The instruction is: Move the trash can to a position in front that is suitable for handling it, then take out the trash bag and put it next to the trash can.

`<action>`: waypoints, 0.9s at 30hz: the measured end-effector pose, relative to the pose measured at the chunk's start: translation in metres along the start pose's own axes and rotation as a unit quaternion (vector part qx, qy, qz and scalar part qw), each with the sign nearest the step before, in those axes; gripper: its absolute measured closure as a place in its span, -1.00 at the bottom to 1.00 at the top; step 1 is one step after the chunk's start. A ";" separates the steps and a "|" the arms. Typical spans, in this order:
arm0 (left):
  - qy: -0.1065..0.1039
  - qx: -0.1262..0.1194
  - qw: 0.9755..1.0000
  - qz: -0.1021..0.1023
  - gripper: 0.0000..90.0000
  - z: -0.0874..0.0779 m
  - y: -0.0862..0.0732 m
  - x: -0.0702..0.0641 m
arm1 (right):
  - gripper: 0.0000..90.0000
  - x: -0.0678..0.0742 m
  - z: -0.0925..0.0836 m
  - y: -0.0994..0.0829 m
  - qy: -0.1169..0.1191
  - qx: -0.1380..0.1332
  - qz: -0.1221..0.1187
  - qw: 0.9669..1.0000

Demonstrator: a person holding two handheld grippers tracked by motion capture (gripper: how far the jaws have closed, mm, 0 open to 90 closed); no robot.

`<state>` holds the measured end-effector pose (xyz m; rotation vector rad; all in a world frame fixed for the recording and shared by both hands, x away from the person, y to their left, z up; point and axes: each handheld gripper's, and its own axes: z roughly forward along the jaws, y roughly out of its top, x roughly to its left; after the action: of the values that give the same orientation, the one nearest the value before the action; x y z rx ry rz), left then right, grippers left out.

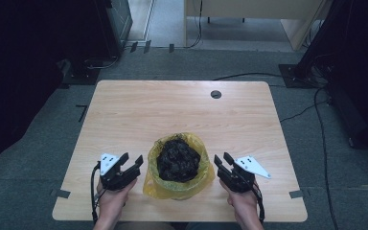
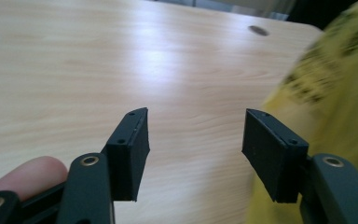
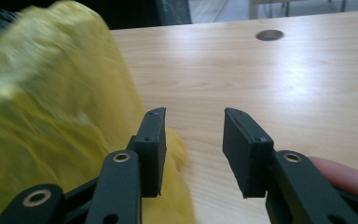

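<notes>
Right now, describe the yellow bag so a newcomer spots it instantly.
Start at the light wooden table and look to its near edge. Between the two hand-held grippers sits the yellow bag, open-topped and the only coloured thing there, stuffed with a crumpled black mass.

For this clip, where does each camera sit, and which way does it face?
High view: above the person's side, looking forward and down on the table; both forearms, the left gripper and right gripper flank the yellow bag.
Left gripper view: rides that gripper, looking across the table between open jaws, bag to its right; a fingertip shows.
Right gripper view: rides that gripper, jaws open, bag to its left; a fingertip shows.
Shared: all three show the bag and the table's round hole.
</notes>
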<state>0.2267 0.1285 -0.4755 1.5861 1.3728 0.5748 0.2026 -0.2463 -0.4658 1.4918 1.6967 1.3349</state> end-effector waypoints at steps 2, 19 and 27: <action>0.010 0.014 1.000 -0.001 -0.15 -0.002 -0.010 0.010 | 0.32 -0.006 -0.003 -0.008 -0.012 0.005 0.003 1.000; 0.034 0.081 0.991 0.099 -0.30 -0.008 -0.058 -0.005 | 0.12 -0.017 -0.006 -0.041 -0.043 0.057 0.012 0.997; 0.025 0.100 0.986 0.131 -0.28 -0.015 -0.069 -0.014 | 0.08 -0.022 -0.010 -0.056 -0.043 0.088 0.009 0.995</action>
<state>0.1763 0.1167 -0.5251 1.9453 1.2984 0.6526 0.1747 -0.2650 -0.5171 1.6409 1.7875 1.1387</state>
